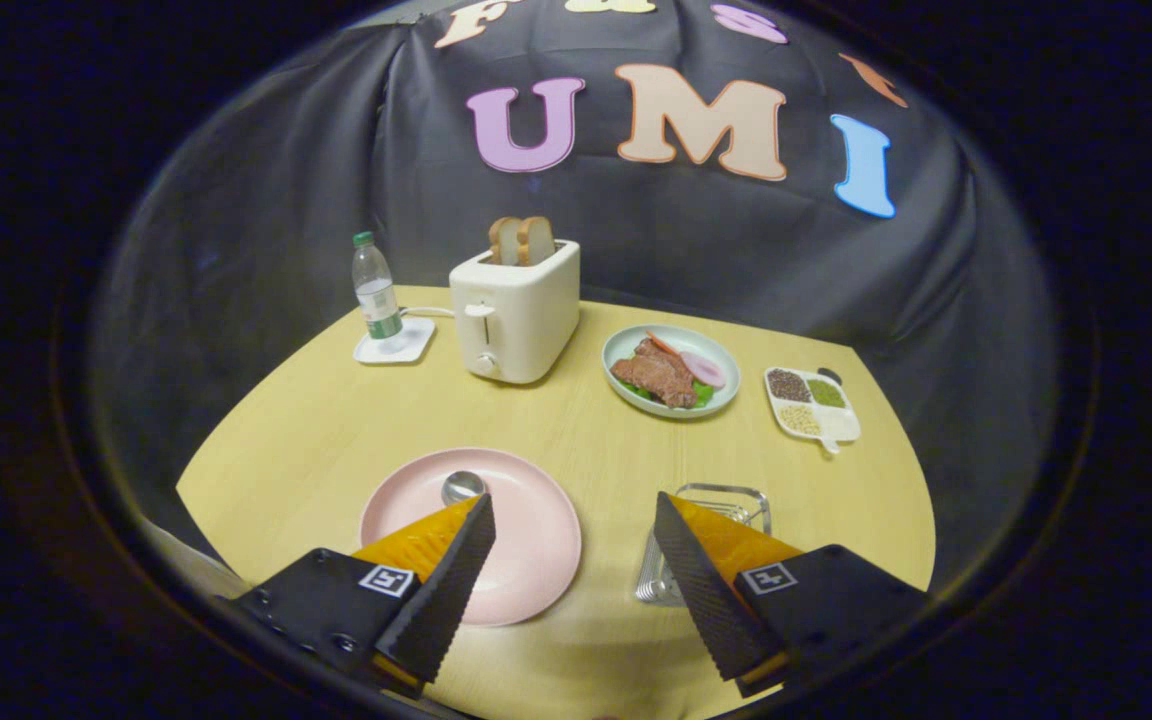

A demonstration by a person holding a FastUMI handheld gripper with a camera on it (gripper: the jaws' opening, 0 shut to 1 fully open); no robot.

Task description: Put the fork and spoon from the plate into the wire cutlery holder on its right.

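Observation:
A pink plate (526, 520) lies on the wooden table just ahead of the left finger. A metal spoon (462, 487) rests on it, its bowl showing above that finger's tip and its handle hidden behind the finger. To the plate's right stands the wire cutlery holder (726, 498), partly covered by the right finger. My gripper (574, 522) hangs open above the table's near part, with nothing between its fingers. The left finger overlaps the plate and the right one the holder.
Farther back stand a white toaster (516, 310) with two bread slices, a water bottle (375, 290) on a white coaster, a pale green plate of food (672, 370) and a divided dish of beans (812, 402). The booth's black cloth wall closes the back.

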